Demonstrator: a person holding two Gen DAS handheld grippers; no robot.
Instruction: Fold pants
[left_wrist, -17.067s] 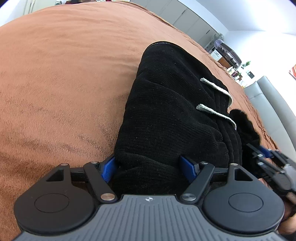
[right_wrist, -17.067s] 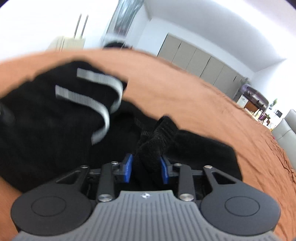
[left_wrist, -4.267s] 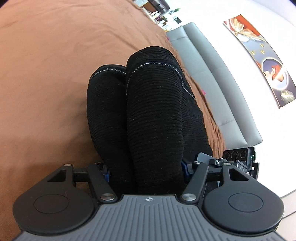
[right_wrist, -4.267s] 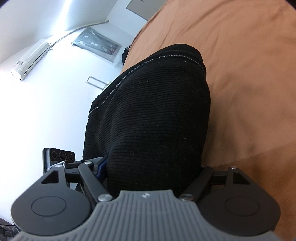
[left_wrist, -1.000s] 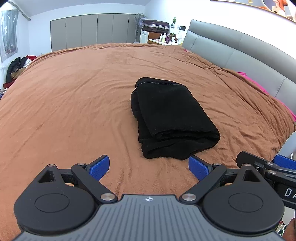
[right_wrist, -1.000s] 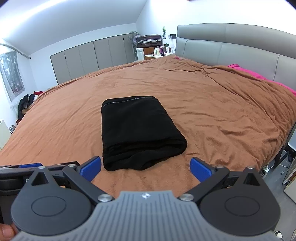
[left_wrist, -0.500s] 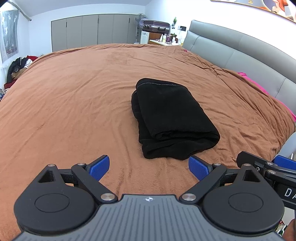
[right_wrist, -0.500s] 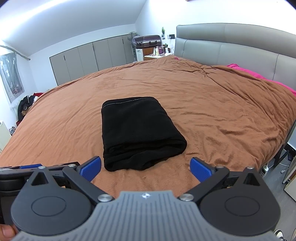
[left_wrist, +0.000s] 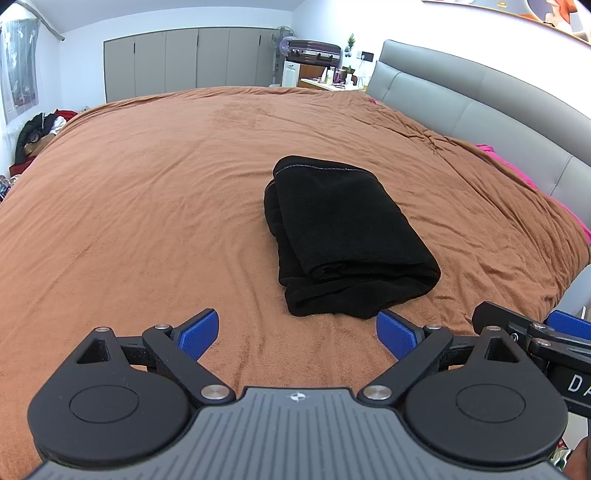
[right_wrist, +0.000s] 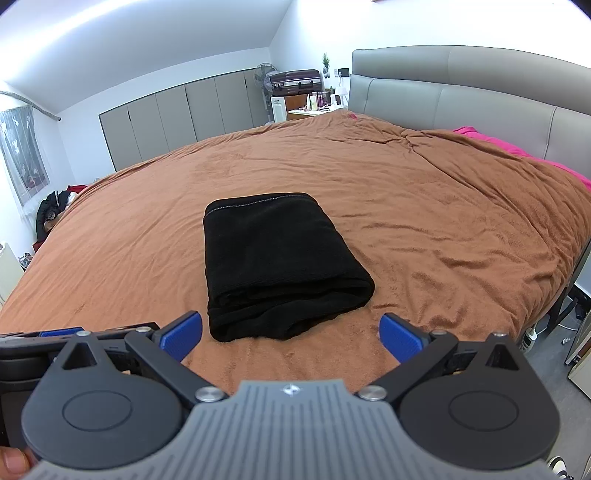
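Note:
The black pants (left_wrist: 343, 236) lie folded into a thick rectangular bundle on the brown bedspread (left_wrist: 147, 206), seen again in the right wrist view as the pants (right_wrist: 277, 262). My left gripper (left_wrist: 297, 334) is held open above the near edge of the bed, short of the bundle, with nothing between its blue pads. My right gripper (right_wrist: 290, 334) is open too, just in front of the bundle and holding nothing. Each gripper shows at the edge of the other's view.
A grey padded headboard (right_wrist: 461, 85) runs along the right. Pink bedding (right_wrist: 517, 151) peeks out beside it. Grey wardrobes (left_wrist: 184, 62) line the far wall, with a suitcase (left_wrist: 314, 48) on a cabinet. Dark clothes (left_wrist: 37, 129) are heaped at the far left. Floor shows at the right (right_wrist: 554, 358).
Both grippers, which earlier gripped the pants, have been open and drawn back for the last second. The bundle lies still; the views barely shift.

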